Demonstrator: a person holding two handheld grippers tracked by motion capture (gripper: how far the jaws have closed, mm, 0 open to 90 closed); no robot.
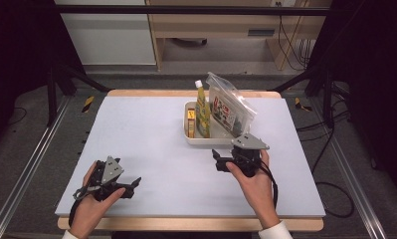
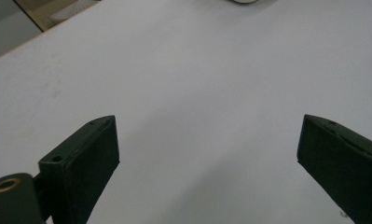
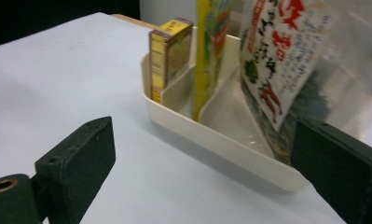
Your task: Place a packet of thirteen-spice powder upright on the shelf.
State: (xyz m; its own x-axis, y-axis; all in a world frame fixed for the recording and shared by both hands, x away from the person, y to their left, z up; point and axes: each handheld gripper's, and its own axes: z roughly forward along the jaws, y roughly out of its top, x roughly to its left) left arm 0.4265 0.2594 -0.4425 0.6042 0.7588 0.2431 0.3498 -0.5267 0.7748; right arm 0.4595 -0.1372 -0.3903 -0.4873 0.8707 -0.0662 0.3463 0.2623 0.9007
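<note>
While both tongs gape, right tongs [image 1: 221, 162] near tray [image 1: 196, 140].

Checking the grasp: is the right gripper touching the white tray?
Apart. The right gripper view shows the open right gripper short of the white tray, bare table between.
</note>
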